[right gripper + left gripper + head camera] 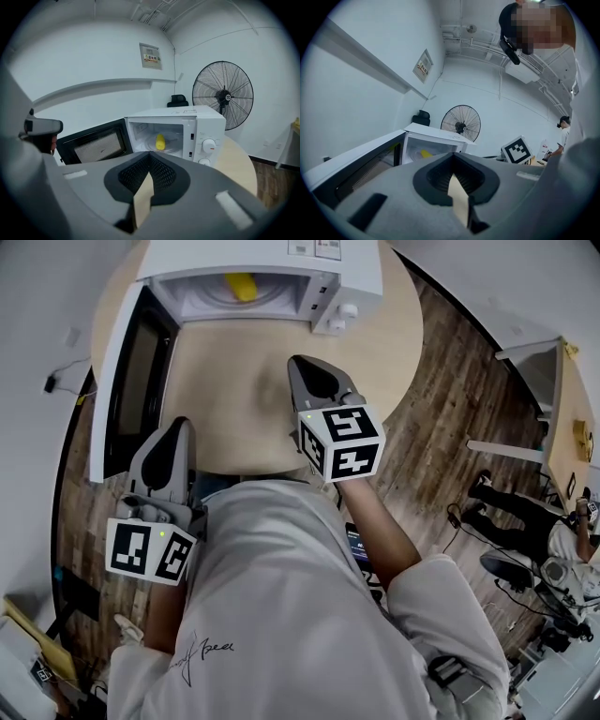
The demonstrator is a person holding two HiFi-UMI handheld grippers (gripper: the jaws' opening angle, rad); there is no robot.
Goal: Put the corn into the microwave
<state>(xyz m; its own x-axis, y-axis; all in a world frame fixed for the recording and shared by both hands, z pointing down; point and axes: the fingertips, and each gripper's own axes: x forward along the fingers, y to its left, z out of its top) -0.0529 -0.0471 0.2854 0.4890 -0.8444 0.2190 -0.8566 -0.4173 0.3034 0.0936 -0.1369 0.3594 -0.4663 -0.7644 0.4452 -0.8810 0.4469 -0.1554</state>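
The corn (160, 141) lies inside the microwave (281, 254), on the glass turntable (174, 140) near the middle of the cavity, so my part of the job looks done bar the door. It is a short, bright yellow cob, lying flat, one rounded end towards me, smooth and clean-looking from here.

My right gripper (305, 369) hovers above the bare round desk (234, 399), well apart from the oven mouth, its jaws pressed together with nothing between them. My left gripper (176, 432) waits low beside the microwave door (131, 381), jaws likewise together and empty. I judge it sits there because that door stands swung wide and wants pushing shut.
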